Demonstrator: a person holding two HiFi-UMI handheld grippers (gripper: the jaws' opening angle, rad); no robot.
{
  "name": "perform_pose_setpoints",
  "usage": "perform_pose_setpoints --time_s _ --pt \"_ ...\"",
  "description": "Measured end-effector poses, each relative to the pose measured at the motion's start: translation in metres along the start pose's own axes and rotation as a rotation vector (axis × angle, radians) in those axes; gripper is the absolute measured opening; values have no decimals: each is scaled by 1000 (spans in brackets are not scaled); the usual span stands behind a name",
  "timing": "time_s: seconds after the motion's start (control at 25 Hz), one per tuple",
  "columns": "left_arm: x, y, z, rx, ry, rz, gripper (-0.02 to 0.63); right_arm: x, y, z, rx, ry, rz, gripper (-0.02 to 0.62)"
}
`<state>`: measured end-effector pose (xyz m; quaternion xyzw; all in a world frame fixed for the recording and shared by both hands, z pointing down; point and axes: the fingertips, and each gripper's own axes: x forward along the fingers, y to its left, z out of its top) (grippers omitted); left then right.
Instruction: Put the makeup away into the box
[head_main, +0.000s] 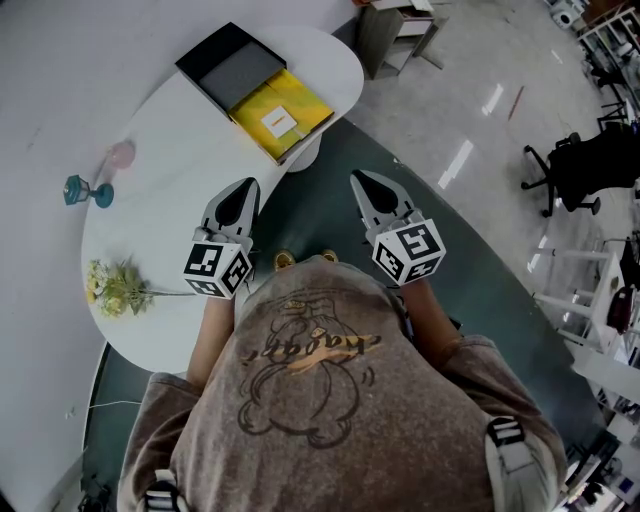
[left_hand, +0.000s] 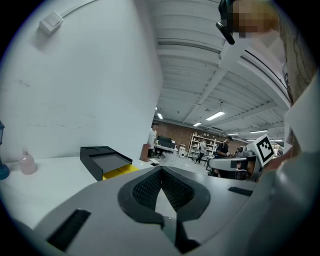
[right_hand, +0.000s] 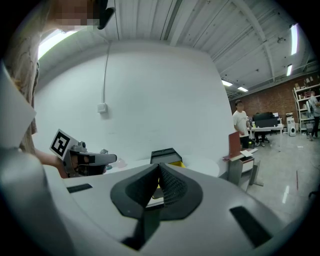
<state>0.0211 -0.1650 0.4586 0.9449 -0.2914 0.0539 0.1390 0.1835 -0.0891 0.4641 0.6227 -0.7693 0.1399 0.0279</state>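
- Head view: left gripper (head_main: 246, 192) over the near right edge of the white table (head_main: 170, 130), jaws pressed together. Right gripper (head_main: 364, 186) just off that edge, above the dark floor (head_main: 325, 175), likewise pressed together, apart from the left one.
- Same view, table's far end: open black box (head_main: 228, 65), touching a yellow tray (head_main: 280, 112) at the far right edge.
- Left edge: pink bottle (head_main: 121, 153) and teal item (head_main: 86, 190), near each other, well apart from the black box.
- Near left edge: yellow flowers (head_main: 112, 285).
- Left gripper view: left gripper (left_hand: 160, 172) with jaws met at the tips, nothing pinched. Black box (left_hand: 102, 157) ahead on the left, pink bottle (left_hand: 27, 163) at the far left, right gripper (left_hand: 225, 162) on the right.
- Right gripper view: right gripper (right_hand: 159, 170) with jaws met at the tips, nothing pinched. Black box (right_hand: 165, 155) straight ahead beyond them, left gripper (right_hand: 114, 158) on the left.
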Motion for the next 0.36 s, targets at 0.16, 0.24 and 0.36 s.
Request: perform_pose_setpoints --time_s 0.16,0.24,0.36 --pt "-1 3 -2 -8 2 3 21 1 3 -3 3 9 2 -8" --pt "-1 4 -2 -11 3 2 21 3 4 -4 5 12 1 -8" --pt "-1 6 -1 -15 7 4 21 5 5 -4 7 15 1 -8"
